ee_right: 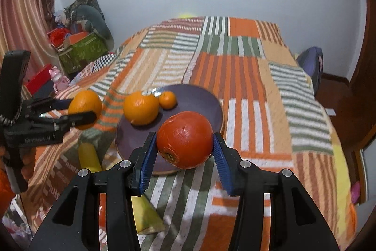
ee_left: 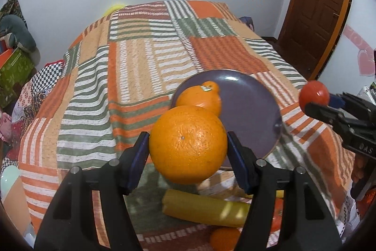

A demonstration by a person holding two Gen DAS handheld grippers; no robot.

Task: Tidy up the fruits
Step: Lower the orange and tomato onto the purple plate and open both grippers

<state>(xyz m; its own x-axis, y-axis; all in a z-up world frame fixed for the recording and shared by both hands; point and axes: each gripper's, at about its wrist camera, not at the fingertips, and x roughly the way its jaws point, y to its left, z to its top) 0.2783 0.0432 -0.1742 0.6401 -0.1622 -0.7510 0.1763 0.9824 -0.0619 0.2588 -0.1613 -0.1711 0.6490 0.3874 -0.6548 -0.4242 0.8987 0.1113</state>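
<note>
1. Left gripper (ee_left: pixel 188 145) is clamped on a large orange (ee_left: pixel 188 144) at its widest part, held above the bedspread (ee_left: pixel 131 67), near the purple plate (ee_left: pixel 249 109).
2. Right gripper (ee_right: pixel 184 141) is clamped on a red-orange fruit (ee_right: pixel 184 139) over the plate's near rim.
3. Both fruits likely firm, smooth, round: keep pads on the equator, moderate squeeze.

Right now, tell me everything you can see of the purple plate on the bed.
The purple plate is round and shallow, with a glossy dark glaze and a thin paler edge, ceramic by the look of it. It lies flat on the striped patchwork bedspread. On it sit a large orange with a sticker and a small orange, touching each other. Neither gripper touches the plate; each holds its own fruit in front of it.
</note>
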